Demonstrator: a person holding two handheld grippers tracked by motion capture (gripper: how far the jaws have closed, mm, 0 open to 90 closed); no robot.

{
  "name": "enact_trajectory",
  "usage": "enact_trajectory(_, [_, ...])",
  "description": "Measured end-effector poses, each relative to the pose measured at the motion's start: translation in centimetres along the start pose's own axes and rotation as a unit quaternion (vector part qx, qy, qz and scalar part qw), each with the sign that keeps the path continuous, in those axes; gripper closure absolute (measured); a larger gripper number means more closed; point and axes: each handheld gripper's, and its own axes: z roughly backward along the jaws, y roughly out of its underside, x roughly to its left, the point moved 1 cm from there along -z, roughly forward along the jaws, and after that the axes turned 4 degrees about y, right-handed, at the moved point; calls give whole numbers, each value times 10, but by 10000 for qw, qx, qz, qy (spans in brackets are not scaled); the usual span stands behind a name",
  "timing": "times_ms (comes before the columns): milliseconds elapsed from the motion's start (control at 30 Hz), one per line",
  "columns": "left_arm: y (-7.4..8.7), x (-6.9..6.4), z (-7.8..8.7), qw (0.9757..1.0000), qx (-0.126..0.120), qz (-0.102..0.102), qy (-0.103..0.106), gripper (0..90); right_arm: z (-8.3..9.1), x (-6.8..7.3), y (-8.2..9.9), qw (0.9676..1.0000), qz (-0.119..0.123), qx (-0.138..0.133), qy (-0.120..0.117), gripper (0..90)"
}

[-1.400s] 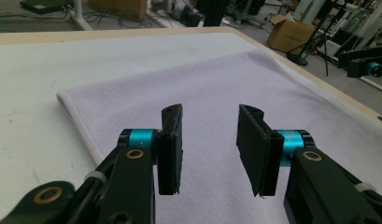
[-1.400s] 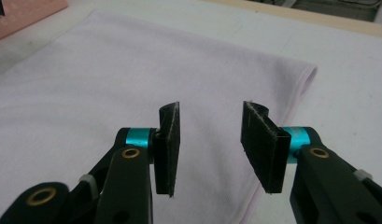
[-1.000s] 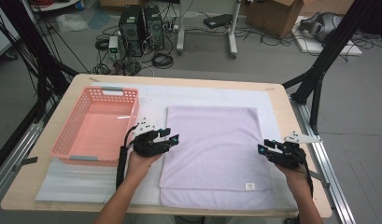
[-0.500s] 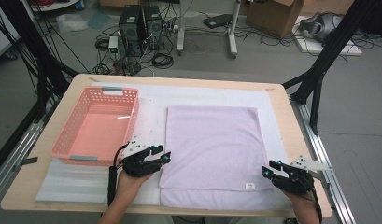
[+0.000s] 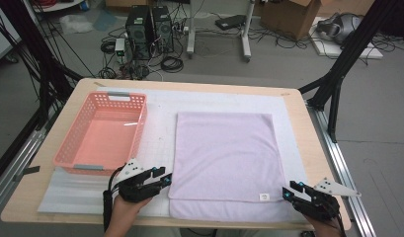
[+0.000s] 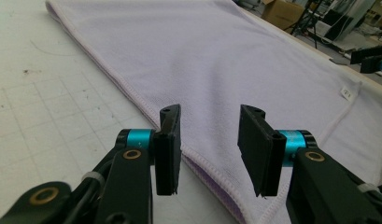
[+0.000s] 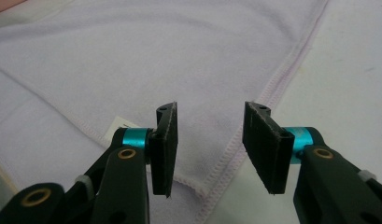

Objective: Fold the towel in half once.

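Observation:
A lilac towel (image 5: pixel 224 153), folded with its top layer short of the near hem, lies flat on a white mat (image 5: pixel 160 123). My left gripper (image 5: pixel 162 180) sits at the towel's near left corner. In the left gripper view its jaws (image 6: pixel 210 112) have just been closing; the towel (image 6: pixel 226 51) edge lies below the gap, untouched by the pads. My right gripper (image 5: pixel 287 190) is at the near right corner, beside a small white label (image 5: pixel 262 197). In the right gripper view it (image 7: pixel 212 108) stands open over the stitched hem of the towel (image 7: pixel 156 46).
A pink plastic basket (image 5: pixel 141 129) stands on the mat left of the towel, just beyond my left hand. The wooden table (image 5: pixel 301 148) edge runs close behind both hands. Black frame legs, cables and computer cases stand past the far edge.
Both hands have drawn back toward the near table edge, from beside the towel's middle to its two near corners, and dropped slightly lower.

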Motion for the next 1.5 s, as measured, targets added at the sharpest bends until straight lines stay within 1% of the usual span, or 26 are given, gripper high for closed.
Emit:
enact_trajectory(100, [5, -1, 0, 9999, 99, 41, 14, 604, 2, -3, 2, 10000, -52, 31, -8, 617])
enact_trajectory(167, [8, -3, -2, 9998, 186, 91, 38, 604, 3, -5, 4, 9999, -81, 81, -24, 641])
enact_trajectory(233, [10, -5, -3, 9995, 302, 95, 50, 604, 2, -5, 6, 9998, -111, 146, -53, 659])
enact_trajectory(367, [16, -10, -7, 9984, 563, 47, 64, 603, -5, -2, 9, 9994, 38, 344, -74, 661])
enact_trajectory(467, [19, -14, -9, 9975, 701, -6, -7, 598, -12, 3, 10, 9986, 147, 504, -94, 665])
enact_trajectory(500, [19, -15, -9, 9972, 751, -10, -42, 599, -13, 4, 11, 9982, 231, 549, -54, 676])
enact_trajectory(567, [20, -16, -9, 9965, 829, -7, -75, 599, -14, 5, 10, 9981, 222, 571, -23, 713])
enact_trajectory(600, [21, -16, -9, 9961, 879, -4, -91, 604, -14, 4, 10, 9980, 231, 580, -11, 748])
enact_trajectory(667, [22, -18, -9, 9954, 952, -12, -88, 622, -14, 4, 10, 9980, 214, 590, -28, 798])
enact_trajectory(700, [22, -19, -10, 9951, 982, -24, -95, 645, -14, 4, 10, 9980, 237, 588, -32, 827])
enact_trajectory(733, [23, -20, -11, 9945, 1042, -62, -100, 676, -14, 5, 10, 9978, 240, 616, -42, 837])
enact_trajectory(767, [23, -22, -11, 9939, 1084, -129, -137, 733, -15, 5, 9, 9978, 255, 610, -39, 844])
enact_trajectory(800, [23, -23, -12, 9937, 1093, -177, -154, 779, -15, 5, 9, 9978, 263, 616, -30, 847])
enact_trajectory(867, [23, -25, -13, 9938, 1080, -212, -169, 840, -14, 5, 9, 9979, 237, 594, -48, 855])
enact_trajectory(900, [23, -25, -13, 9937, 1087, -202, -163, 847, -14, 4, 9, 9980, 205, 593, -71, 855])
enact_trajectory(967, [23, -23, -12, 9944, 1041, -117, -135, 853, -13, 4, 9, 9983, 149, 559, -108, 854])
enact_trajectory(1067, [21, -21, -9, 9957, 929, 29, -20, 847, -13, 3, 9, 9984, 162, 522, -117, 854])
enact_trajectory(1167, [20, -20, -6, 9966, 819, 95, 72, 847, -11, 3, 8, 9984, 185, 510, -125, 855])
enact_trajectory(1233, [18, -20, -4, 9971, 730, 157, 147, 852, -9, 3, 7, 9986, 154, 481, -137, 857])
enact_trajectory(1367, [18, -21, 0, 9976, 637, 171, 224, 855, -4, 1, 5, 9990, 147, 384, -150, 857])
enact_trajectory(1467, [17, -23, 2, 9978, 601, 158, 251, 860, -4, 2, 5, 9988, 163, 417, -177, 861])
enact_trajectory(1500, [17, -23, 2, 9977, 619, 136, 260, 863, -4, 1, 5, 9987, 210, 437, -183, 863])
